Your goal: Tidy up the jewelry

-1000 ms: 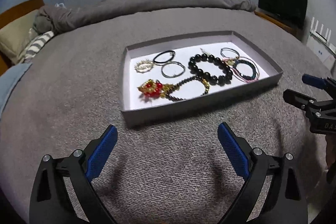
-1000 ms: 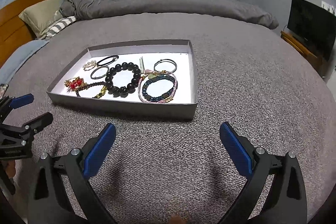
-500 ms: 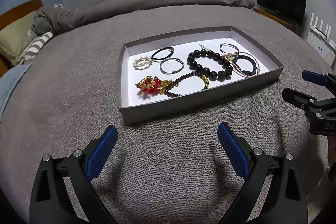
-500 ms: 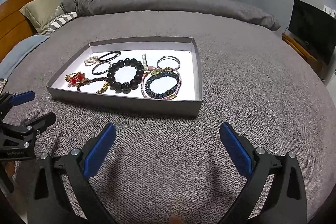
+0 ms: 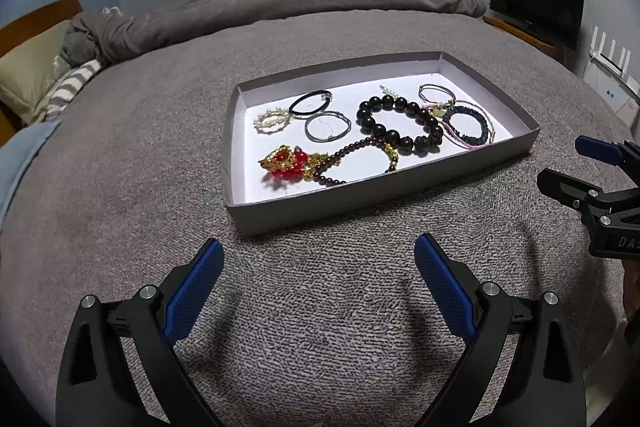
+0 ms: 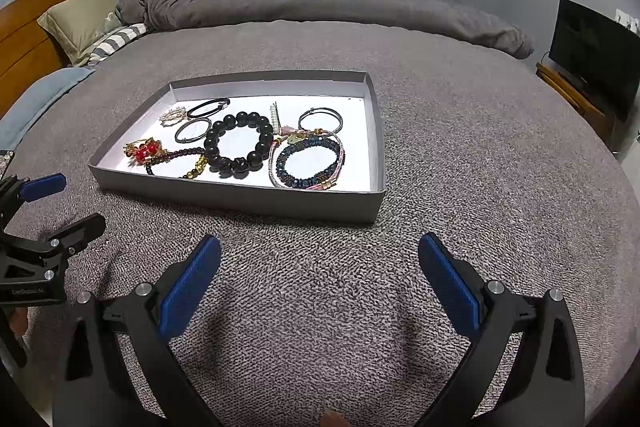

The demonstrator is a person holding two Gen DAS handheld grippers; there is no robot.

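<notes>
I hold the left gripper (image 5: 318,259) above the grey knitted bedspread (image 5: 120,187) with its blue-padded fingers (image 5: 196,287) spread wide and nothing between them. The right gripper (image 6: 320,259) is in the same state: fingers parted, empty.

In the left wrist view, the shallow grey cardboard tray with a white floor (image 5: 360,199) sits at 12 o'clock from the left gripper, just beyond the fingertips and not touching them. In the right wrist view the tray (image 6: 240,199) lies at 11 o'clock.

Tray contents, left wrist view:
- Large black round-bead bracelet (image 5: 400,125), centre.
- Red and gold beaded ornament (image 5: 288,163) at 7 o'clock from it, joined to a dark small-bead strand (image 5: 352,147).
- Thin silver wire bangle (image 5: 328,126) and black cord loop (image 5: 310,103) at 9 to 10 o'clock.
- Small pearl-rimmed ring piece (image 5: 270,121), far left.
- Dark blue braided bracelet with pink cord (image 5: 468,127) at 3 o'clock.

The right gripper (image 5: 592,171) appears at 3 o'clock in the left wrist view.
</notes>
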